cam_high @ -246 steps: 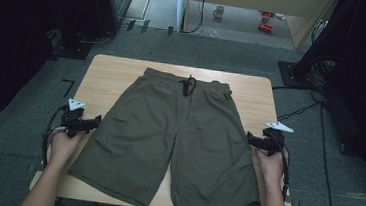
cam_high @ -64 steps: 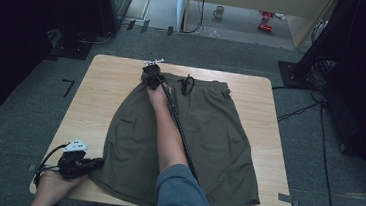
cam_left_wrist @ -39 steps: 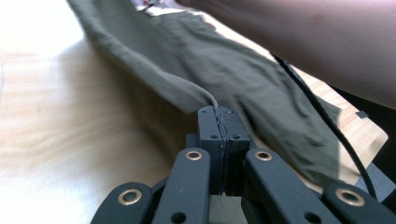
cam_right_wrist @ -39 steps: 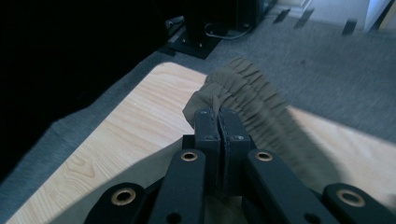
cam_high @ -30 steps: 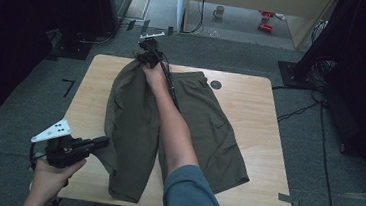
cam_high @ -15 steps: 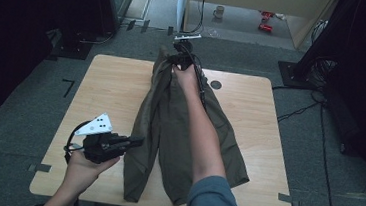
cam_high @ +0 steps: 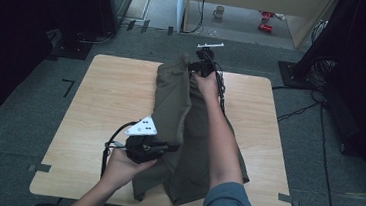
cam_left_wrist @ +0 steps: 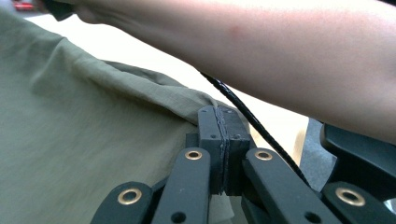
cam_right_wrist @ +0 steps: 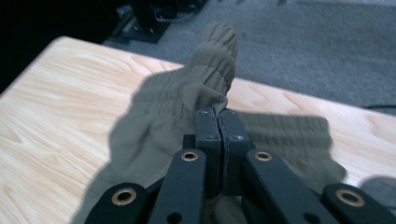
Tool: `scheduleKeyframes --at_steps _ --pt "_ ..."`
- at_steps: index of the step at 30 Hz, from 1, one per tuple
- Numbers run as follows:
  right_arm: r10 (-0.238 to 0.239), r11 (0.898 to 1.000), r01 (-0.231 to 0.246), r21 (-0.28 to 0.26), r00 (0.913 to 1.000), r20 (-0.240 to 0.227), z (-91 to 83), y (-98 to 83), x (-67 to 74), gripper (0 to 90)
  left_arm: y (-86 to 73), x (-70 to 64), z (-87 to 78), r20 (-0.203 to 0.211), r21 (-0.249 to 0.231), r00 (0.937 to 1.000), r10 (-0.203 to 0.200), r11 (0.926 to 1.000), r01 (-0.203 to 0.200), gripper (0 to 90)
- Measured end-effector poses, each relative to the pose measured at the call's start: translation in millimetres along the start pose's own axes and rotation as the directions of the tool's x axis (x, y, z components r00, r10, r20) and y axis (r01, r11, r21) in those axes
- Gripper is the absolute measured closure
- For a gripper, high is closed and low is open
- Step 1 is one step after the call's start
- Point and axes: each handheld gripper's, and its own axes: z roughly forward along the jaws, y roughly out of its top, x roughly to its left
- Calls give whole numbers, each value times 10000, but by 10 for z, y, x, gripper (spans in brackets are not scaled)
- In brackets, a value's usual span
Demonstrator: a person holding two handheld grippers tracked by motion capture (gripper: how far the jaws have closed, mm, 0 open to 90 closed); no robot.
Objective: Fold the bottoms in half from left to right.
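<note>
Overhead, a pair of olive-green shorts (cam_high: 178,132) lay folded lengthwise down the middle of the light wooden surface (cam_high: 106,101), its ribbed elastic waistband (cam_right_wrist: 212,51) lifted at the far edge. The right claw (cam_high: 201,67) was reached out over the far end, and in the right gripper view its two black jaws stood pressed together on a bunched fold of that waistband, which rose above the tips. The left claw (cam_high: 164,146) was near the person's side of the surface, at the left edge of the shorts; in the left gripper view its jaws were closed on a pinch of the fabric edge, with the person's right forearm (cam_left_wrist: 280,51) crossing just above and a black cable (cam_left_wrist: 252,121) trailing past
</note>
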Motion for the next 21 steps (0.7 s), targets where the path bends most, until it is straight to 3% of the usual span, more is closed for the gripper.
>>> scheduleKeyframes --at_steps 3,10,13,16,18,20,21 --pt "45 9999 -47 90 9999 149 9 -70 -113 884 -49 -2 214 37 187 9999 94 9998 -94 900" --pt "-31 9992 6 400 9979 647 85 -207 -318 882 -273 72 689 124 743 9998 -185 9971 175 900" --pt "145 9988 -180 465 9971 743 117 -268 -395 881 -411 123 881 86 1365 9993 -372 9900 357 900" --pt "142 9981 -193 581 9961 875 146 -323 -435 880 -512 152 968 -107 1868 9993 -364 9817 377 900" --pt "141 9981 -195 588 9958 904 168 -358 -459 880 -567 181 1015 -241 2316 9994 -258 9723 306 900" --pt "194 9976 -256 643 9953 948 189 -378 -469 880 -619 208 1047 -270 2632 9986 -456 9634 511 900" --pt "173 9974 -240 674 9950 981 203 -388 -472 879 -650 221 1056 -331 2956 9990 -317 9545 400 900"
